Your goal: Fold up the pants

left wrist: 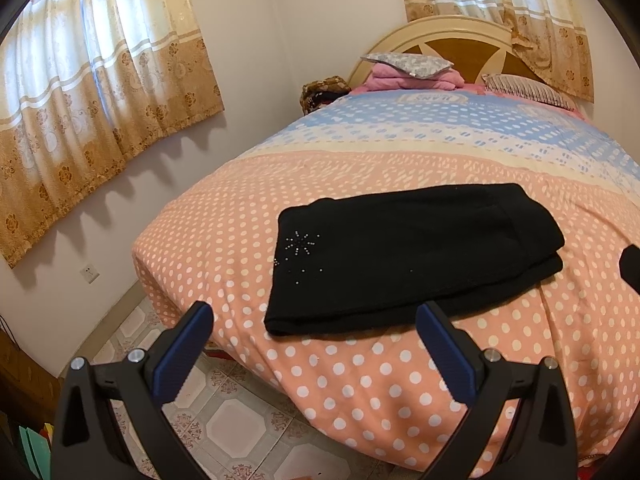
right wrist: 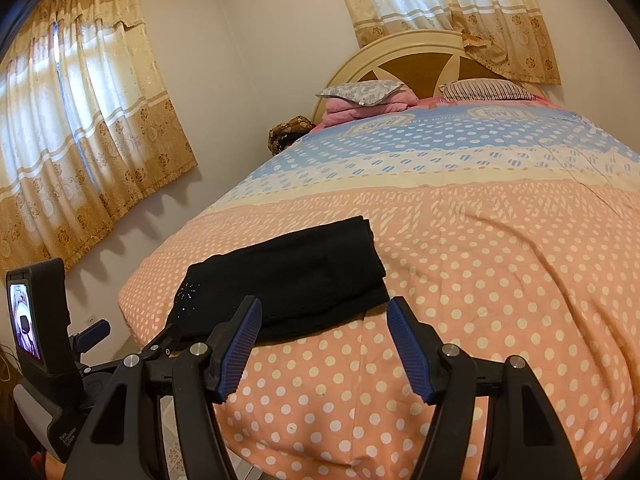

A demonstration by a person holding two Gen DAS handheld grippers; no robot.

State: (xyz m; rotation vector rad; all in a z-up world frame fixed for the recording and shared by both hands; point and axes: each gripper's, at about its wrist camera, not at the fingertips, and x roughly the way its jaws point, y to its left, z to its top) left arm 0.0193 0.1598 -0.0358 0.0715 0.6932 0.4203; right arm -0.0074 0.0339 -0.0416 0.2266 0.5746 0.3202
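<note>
On the polka-dot bedspread (left wrist: 360, 380), folded black pants (left wrist: 408, 256); left claw (left wrist: 316, 354) and right claw (right wrist: 324, 348) wide apart, empty.

No legible text, bedspread (right wrist: 496, 113) labels blurred

White walls (left wrist: 256, 32); daylit gold floral curtains (left wrist: 100, 92); polka-dot bed (right wrist: 500, 264), cream headboard (right wrist: 420, 46); patterned tile floor (left wrist: 236, 428).

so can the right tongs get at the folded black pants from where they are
Probably yes: the right tongs are open and empty, just short of the pants' near edge on the bedspread, with nothing lying between them.
</note>
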